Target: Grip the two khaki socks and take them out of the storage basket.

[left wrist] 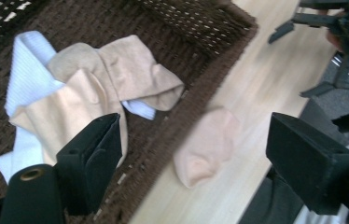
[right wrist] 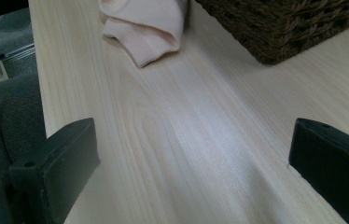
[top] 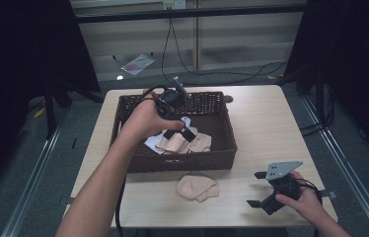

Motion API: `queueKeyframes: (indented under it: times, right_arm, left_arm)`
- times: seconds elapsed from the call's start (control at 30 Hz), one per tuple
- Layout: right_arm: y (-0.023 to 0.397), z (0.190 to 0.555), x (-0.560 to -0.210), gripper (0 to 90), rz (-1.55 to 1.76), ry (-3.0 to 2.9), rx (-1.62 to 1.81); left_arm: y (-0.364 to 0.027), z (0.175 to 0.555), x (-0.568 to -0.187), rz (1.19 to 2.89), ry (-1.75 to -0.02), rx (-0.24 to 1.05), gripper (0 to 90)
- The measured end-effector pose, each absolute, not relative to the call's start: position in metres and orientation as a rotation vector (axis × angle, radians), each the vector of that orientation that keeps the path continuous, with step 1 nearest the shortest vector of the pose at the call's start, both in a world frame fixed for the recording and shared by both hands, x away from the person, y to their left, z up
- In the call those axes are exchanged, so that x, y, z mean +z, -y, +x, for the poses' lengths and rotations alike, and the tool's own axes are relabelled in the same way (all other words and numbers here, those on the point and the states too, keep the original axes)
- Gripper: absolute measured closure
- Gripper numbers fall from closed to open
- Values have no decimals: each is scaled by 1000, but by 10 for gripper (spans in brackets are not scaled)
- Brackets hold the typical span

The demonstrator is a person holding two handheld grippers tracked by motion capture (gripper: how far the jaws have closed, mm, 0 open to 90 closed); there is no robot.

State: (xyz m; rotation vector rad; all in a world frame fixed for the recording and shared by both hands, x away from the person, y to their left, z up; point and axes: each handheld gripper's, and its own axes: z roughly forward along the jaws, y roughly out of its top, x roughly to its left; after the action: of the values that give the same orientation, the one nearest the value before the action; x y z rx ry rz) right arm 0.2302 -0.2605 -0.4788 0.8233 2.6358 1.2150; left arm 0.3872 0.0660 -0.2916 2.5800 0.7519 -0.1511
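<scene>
Pale wooden table (top: 266,123) carries a dark wicker basket (top: 224,148) holding beige and white socks (top: 185,142), over which the left gripper (top: 185,129) hangs with jaws apart, while the loose beige sock (top: 197,187) lies nearer the right gripper (top: 260,190), also spread wide.

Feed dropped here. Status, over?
Left gripper open over basket socks. Right gripper open, empty. One sock on table.
</scene>
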Motion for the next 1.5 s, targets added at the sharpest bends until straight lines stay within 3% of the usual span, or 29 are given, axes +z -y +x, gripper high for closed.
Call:
queueKeyframes:
  times: [0.23,1.5]
  right_arm:
    - [260,230,-479,9,822,-2644,1214]
    - [260,231,-480,9,820,-2644,1225]
  left_arm:
    - [-67,404,-314,2577,-813,-115,124]
    - [-68,455,-400,2544,-1046,-115,124]
